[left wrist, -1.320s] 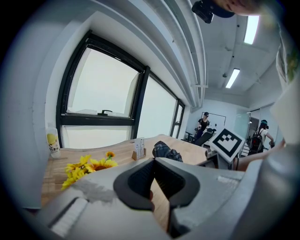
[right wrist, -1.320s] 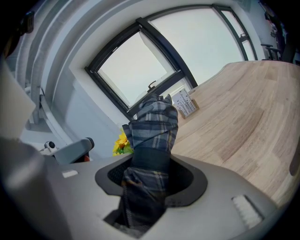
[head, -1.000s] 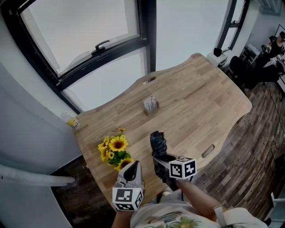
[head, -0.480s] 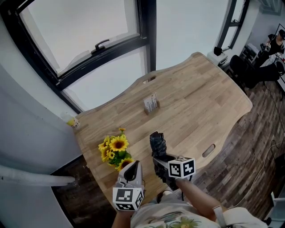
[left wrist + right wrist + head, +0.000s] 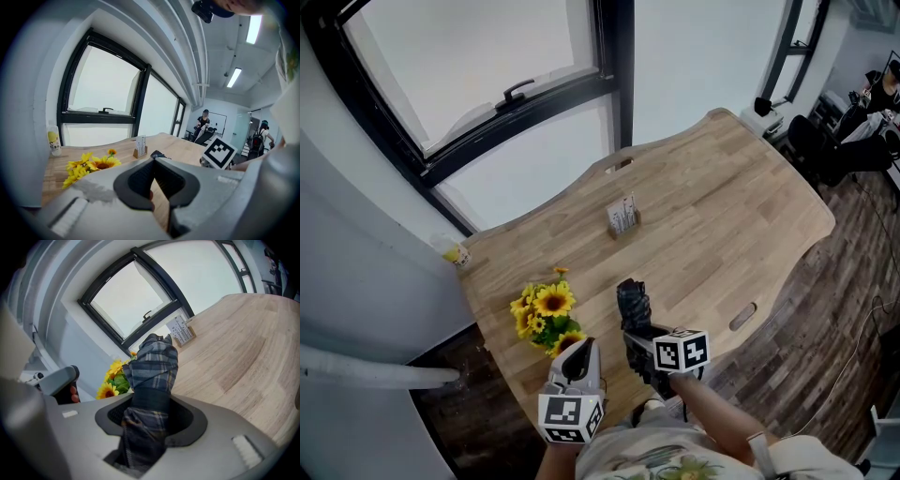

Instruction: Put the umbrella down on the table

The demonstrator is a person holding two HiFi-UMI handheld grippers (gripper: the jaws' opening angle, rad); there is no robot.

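Note:
A folded dark plaid umbrella (image 5: 633, 302) (image 5: 152, 366) sticks out forward from my right gripper (image 5: 642, 342) (image 5: 151, 401), which is shut on it around its strapped middle. It hangs tilted down over the near part of the wooden table (image 5: 722, 206) (image 5: 234, 357); I cannot tell whether its tip touches the wood. My left gripper (image 5: 575, 359) (image 5: 153, 160) is just to the left, over the table's near edge, its jaw tips together with nothing between them.
A bunch of sunflowers (image 5: 546, 314) (image 5: 91, 164) (image 5: 115, 378) lies left of the umbrella. A small card holder (image 5: 622, 216) (image 5: 139, 146) (image 5: 180, 330) stands mid-table. A yellow bottle (image 5: 453, 253) (image 5: 54, 142) is at the table's window corner. Office chairs (image 5: 844, 141) stand far right.
My right gripper has sunk slightly toward the table with the umbrella. The left gripper has kept still.

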